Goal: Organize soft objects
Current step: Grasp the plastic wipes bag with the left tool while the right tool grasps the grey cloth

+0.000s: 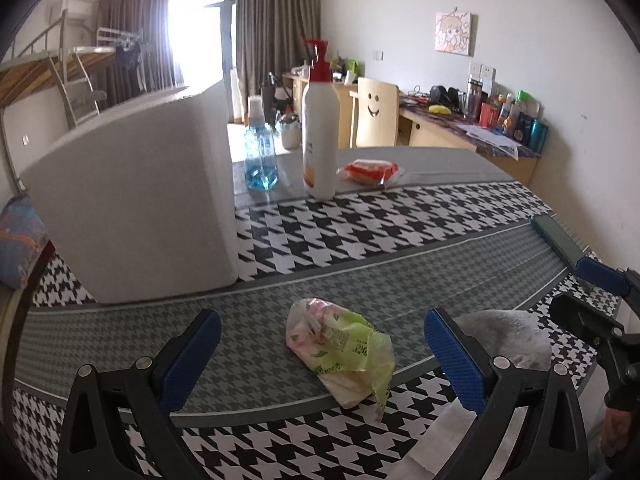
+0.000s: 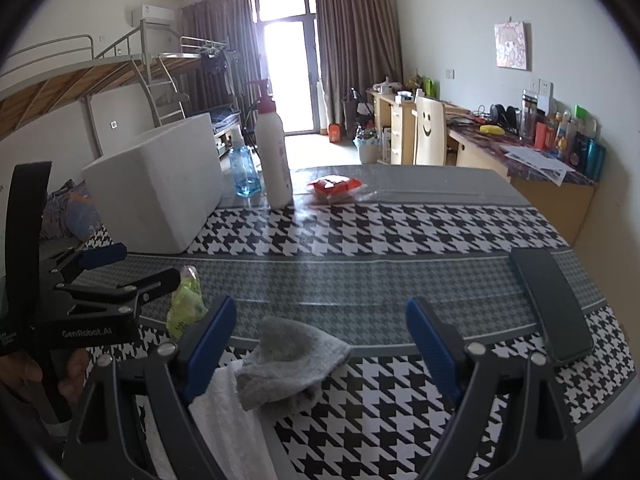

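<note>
A green and pink tissue pack lies on the houndstooth tablecloth between the fingers of my open left gripper; it also shows in the right wrist view. A grey sock lies bunched on a white cloth, between the fingers of my open right gripper. The sock shows in the left wrist view behind the right finger. Neither gripper touches anything. A white foam box stands at the left, also in the right wrist view.
A white pump bottle, a blue spray bottle and an orange snack pack stand at the table's far side. A dark phone lies at the right. The table's edge runs at the right.
</note>
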